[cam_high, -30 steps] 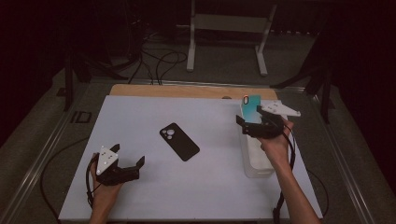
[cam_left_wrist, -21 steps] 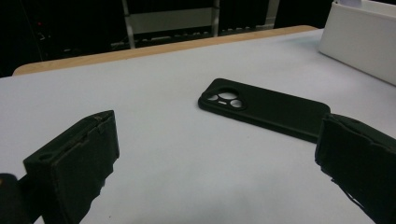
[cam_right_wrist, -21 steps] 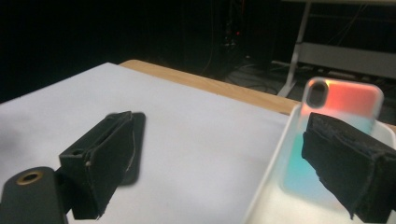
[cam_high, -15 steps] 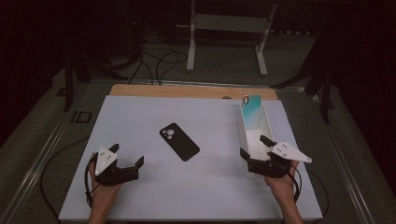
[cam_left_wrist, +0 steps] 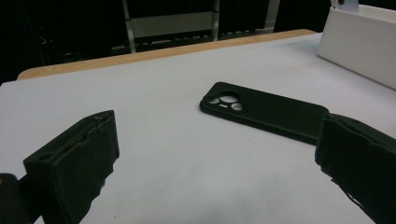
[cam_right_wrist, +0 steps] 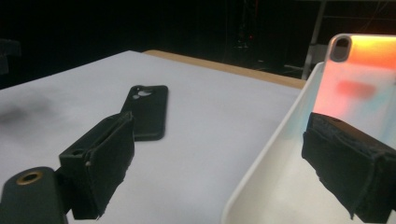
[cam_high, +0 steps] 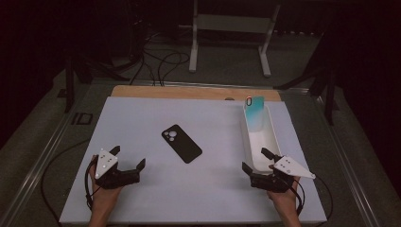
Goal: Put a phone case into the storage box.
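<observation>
White table (cam_high: 156,198), black phone case (cam_high: 181,143) at centre, white tray (cam_high: 270,137) at right

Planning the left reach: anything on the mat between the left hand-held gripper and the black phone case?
Nothing visible. The left hand-held gripper is open and empty, with bare white mat up to the black phone case. The white bin sits off to the side.

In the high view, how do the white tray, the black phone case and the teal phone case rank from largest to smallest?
1. White tray, clearly the largest.
2. Black phone case, lying flat on the table.
3. Teal phone case; it leans inside the tray, partly hidden and farther away, so second and third are unsure.
</observation>
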